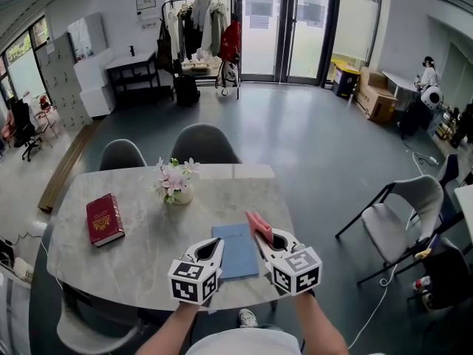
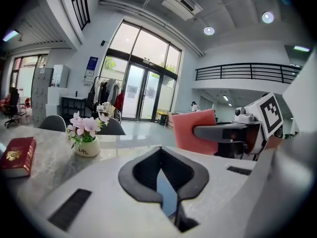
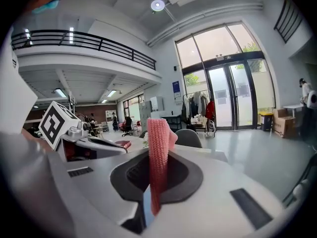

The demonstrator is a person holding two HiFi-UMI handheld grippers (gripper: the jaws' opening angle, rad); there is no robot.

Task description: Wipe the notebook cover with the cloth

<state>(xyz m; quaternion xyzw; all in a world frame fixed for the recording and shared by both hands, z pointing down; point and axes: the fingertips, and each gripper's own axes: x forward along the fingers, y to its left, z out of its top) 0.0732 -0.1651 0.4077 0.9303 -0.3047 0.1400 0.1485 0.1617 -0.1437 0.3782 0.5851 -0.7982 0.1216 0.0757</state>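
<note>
Right claw (image 1: 270, 242) is clamped tight on the pink cloth (image 3: 158, 152), which stands up from between the jaws like a little flag, most of it above the grip. Left claw (image 2: 158, 149) is closed too, jaws together with nothing in them, hovering at the near left corner of the blue notebook (image 1: 238, 254). That notebook lies flat near the front edge of the worktop (image 1: 148, 250), right between the two claws. The wipe looks not yet begun, since the cloth is off the cover. To do it well, tip the right claw forward so the cloth's free end lays flat on the cover, then drag in long, even strokes; the left claw could press down on a corner so the notebook doesn't slide. Red book (image 1: 104, 219) and flower pot (image 1: 177, 187) sit well clear.
</note>
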